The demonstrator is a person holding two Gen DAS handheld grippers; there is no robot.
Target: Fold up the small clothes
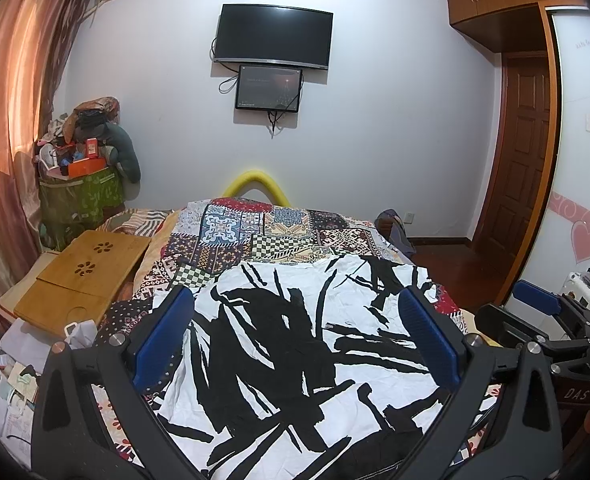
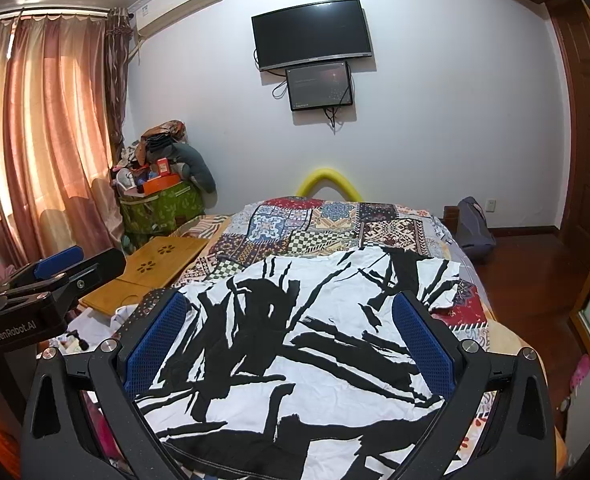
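A bed (image 1: pixel 231 240) covered with a patchwork quilt (image 2: pixel 335 224) fills the middle of both views, its foot toward a pale wall carrying a dark television (image 1: pixel 273 36) with a smaller screen (image 1: pixel 269 87) just beneath; pink curtains (image 2: pixel 43 120) hang at the left; on the near part of the quilt a white garment with bold black brush-stroke print (image 1: pixel 295 340) lies spread out fairly flat, one edge rumpled at the far right; a wooden lap tray (image 1: pixel 83 276) rests on the bed's left side, near a green bag heaped with clutter (image 2: pixel 159 204); the left hand-held gripper (image 1: pixel 295 336) hovers over the garment with its blue-padded fingers (image 1: pixel 163 340) wide apart, holding nothing; the right hand-held gripper (image 2: pixel 291 340) is likewise spread apart above the cloth, empty, its blue pads (image 2: pixel 423 344) flanking the print.
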